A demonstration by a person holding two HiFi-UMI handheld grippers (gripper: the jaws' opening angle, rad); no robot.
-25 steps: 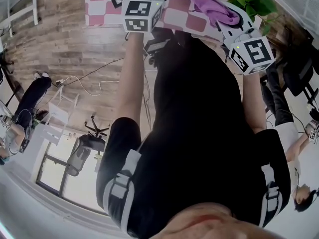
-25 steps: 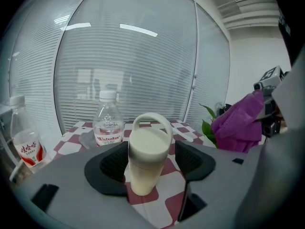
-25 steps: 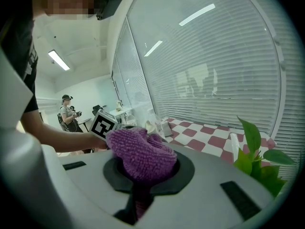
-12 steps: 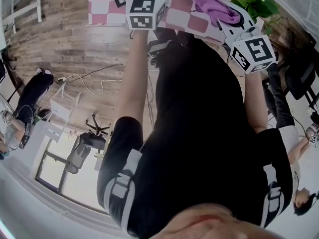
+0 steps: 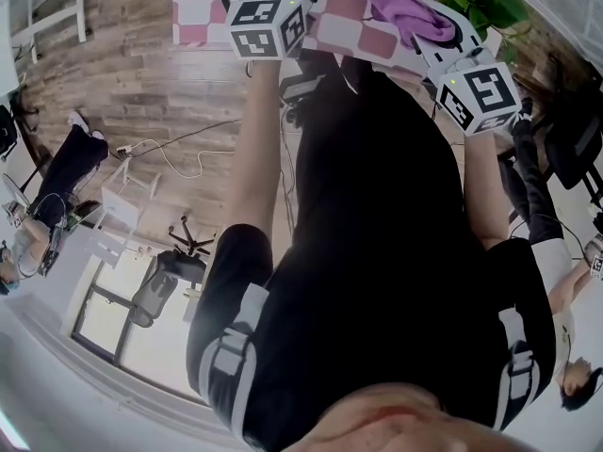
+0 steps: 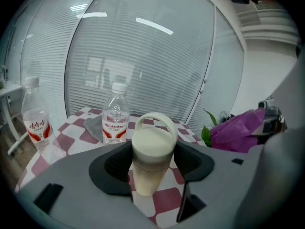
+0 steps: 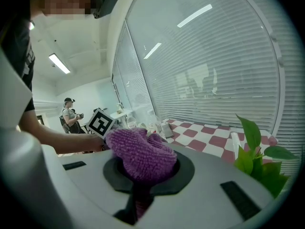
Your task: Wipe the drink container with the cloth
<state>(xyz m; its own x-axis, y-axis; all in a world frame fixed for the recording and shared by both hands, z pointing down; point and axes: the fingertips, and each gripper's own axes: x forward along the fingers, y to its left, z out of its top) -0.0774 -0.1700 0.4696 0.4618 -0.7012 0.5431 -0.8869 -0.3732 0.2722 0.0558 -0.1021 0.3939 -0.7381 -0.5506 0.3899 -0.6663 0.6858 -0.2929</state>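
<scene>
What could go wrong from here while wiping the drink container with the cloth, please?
The left gripper holds the drink container only by its smooth sides, so pressure from the cloth could twist or slip it. The water bottle just behind it might get knocked over.

Right gripper (image 5: 436, 34) holds a purple cloth (image 5: 407, 9); pink-checked table (image 5: 196, 12) beneath it

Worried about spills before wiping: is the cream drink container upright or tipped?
Upright: the drink container stands vertical like the water bottle behind it, lid uppermost, in the left gripper.
</scene>
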